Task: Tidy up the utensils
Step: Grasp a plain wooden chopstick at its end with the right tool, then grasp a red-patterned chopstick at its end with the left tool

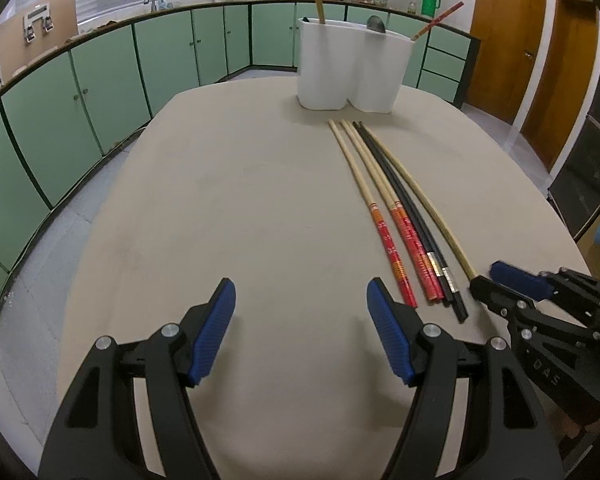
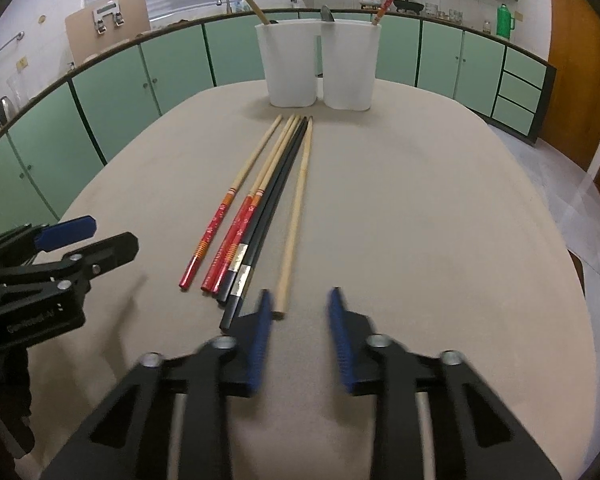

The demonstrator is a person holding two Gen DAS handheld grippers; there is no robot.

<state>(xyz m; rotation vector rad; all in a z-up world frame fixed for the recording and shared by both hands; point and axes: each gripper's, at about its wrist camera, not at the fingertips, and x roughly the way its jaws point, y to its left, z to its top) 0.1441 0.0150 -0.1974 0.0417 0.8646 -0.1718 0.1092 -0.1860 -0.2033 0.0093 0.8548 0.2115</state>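
Note:
Several chopsticks lie side by side on the beige table [image 2: 420,220]: red-ended ones [image 2: 216,236], black ones [image 2: 268,216] and a plain wooden one [image 2: 296,216]. A white utensil holder [image 2: 320,68] stands at the far end with a wooden stick, a spoon and a red chopstick in it. My right gripper [image 2: 300,304] is open, its fingertips just behind the near end of the plain chopstick. My left gripper [image 1: 300,292] is open and empty, left of the chopsticks [image 1: 388,204]. The holder also shows in the left wrist view [image 1: 352,64].
Green kitchen cabinets [image 1: 100,80] curve around the table on the left and behind. Wooden doors [image 1: 516,48] stand at the right. The table top [image 1: 240,200] left of the chopsticks is bare cloth. The left gripper shows at the left edge of the right wrist view [image 2: 80,244].

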